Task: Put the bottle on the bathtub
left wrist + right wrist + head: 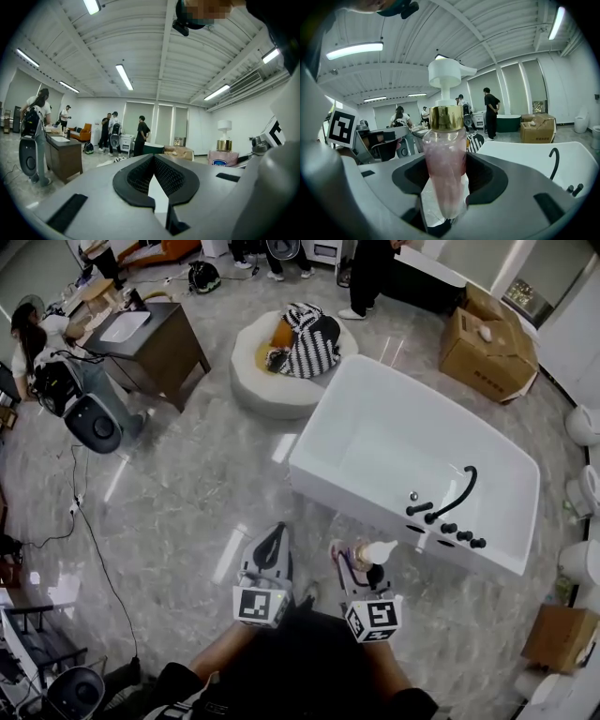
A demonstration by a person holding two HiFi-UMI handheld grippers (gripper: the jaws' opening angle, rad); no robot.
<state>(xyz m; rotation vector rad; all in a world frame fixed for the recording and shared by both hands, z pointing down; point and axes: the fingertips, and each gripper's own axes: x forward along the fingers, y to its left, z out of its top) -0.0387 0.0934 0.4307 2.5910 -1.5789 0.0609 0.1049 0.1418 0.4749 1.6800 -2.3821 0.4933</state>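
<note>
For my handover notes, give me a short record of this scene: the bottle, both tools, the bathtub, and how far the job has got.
bottle: pink, gold collar, white pump; upright in the right tool
right tool: shut on the bottle, over the floor, short of the bathtub
left tool: shut, holds nothing, beside the right tool
bathtub: white, black faucet on its near edge
task: bottle not yet on the bathtub
</note>
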